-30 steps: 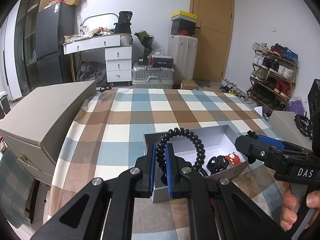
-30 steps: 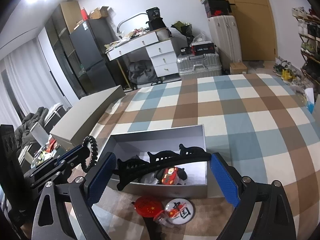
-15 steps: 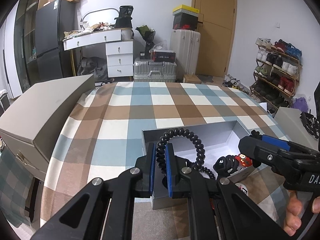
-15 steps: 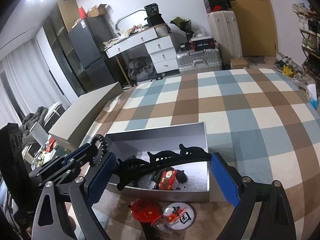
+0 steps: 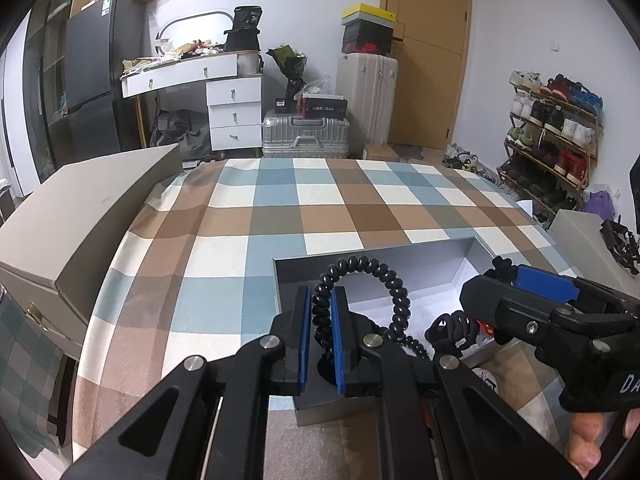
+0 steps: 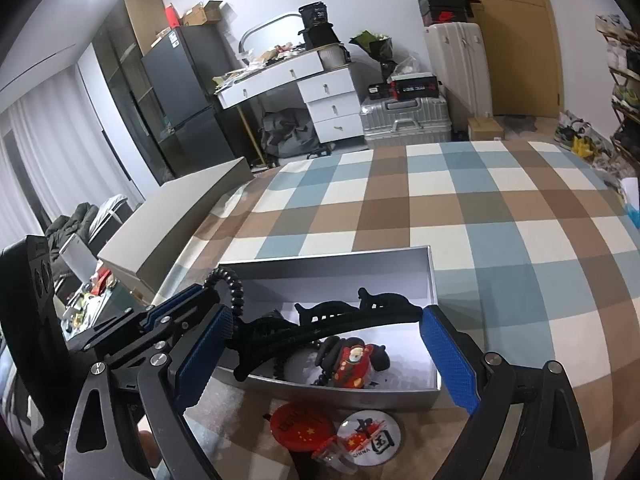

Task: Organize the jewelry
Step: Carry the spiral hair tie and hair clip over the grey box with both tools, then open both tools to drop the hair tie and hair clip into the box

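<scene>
Two tools work over the open grey box (image 5: 288, 280) near the front edge of the checked worktop (image 5: 280, 216): the left tool (image 5: 321, 312) is clamped on a black spiral hair tie (image 5: 394, 288) whose loop arches above the box's left wall. The right tool (image 6: 326, 354) holds its blue pads wide apart around a black hair claw (image 6: 320, 322) over the box's front wall, though contact cannot be told. A red hair clip (image 6: 354, 362) lies inside the box, and two round badges (image 6: 334, 432) lie just before it.
</scene>
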A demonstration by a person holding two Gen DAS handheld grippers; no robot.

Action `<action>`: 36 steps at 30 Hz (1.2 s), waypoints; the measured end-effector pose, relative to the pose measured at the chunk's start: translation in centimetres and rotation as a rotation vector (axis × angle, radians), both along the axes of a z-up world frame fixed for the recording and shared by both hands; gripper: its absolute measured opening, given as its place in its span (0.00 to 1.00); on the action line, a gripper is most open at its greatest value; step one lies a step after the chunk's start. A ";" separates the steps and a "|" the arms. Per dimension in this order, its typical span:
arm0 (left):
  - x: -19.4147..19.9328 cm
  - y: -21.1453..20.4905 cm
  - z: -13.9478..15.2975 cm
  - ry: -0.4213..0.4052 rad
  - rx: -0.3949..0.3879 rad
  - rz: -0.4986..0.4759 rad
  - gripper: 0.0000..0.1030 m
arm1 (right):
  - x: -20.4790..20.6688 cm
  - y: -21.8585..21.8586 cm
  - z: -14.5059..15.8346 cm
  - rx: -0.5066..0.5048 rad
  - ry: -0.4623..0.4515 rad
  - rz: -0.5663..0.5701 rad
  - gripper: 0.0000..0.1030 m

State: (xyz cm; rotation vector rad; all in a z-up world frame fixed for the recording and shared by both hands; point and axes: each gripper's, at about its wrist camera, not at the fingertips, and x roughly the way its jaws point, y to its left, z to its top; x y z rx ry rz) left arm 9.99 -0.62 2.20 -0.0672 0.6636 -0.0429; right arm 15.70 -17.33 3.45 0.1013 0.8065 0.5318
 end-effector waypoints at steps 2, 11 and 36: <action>0.2 -0.2 -0.1 0.003 0.002 -0.001 0.05 | 0.1 0.0 0.0 -0.002 -0.001 0.000 0.92; 0.3 -0.9 -0.5 0.023 0.014 -0.024 0.05 | 0.0 -0.1 0.3 -0.012 0.004 0.003 0.93; -4.7 -1.1 1.6 -0.035 -0.006 0.000 0.99 | -3.3 -5.0 0.3 -0.018 0.054 -0.045 1.00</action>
